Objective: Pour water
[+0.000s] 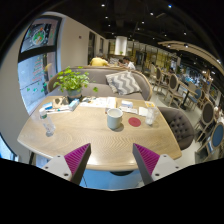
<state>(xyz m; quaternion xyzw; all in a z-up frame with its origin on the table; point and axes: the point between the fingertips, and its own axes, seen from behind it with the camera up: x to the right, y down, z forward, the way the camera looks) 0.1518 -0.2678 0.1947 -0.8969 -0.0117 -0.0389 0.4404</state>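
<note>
The light wooden counter [95, 132] with rounded corners carries all items. One leafy green potted plant [70, 80] stands at its far side. One white cylindrical mug [115, 118] sits near the centre, well beyond the tongs [110, 157]. The tongs are released, two magenta pads [76, 155] apart, holding nothing.
</note>
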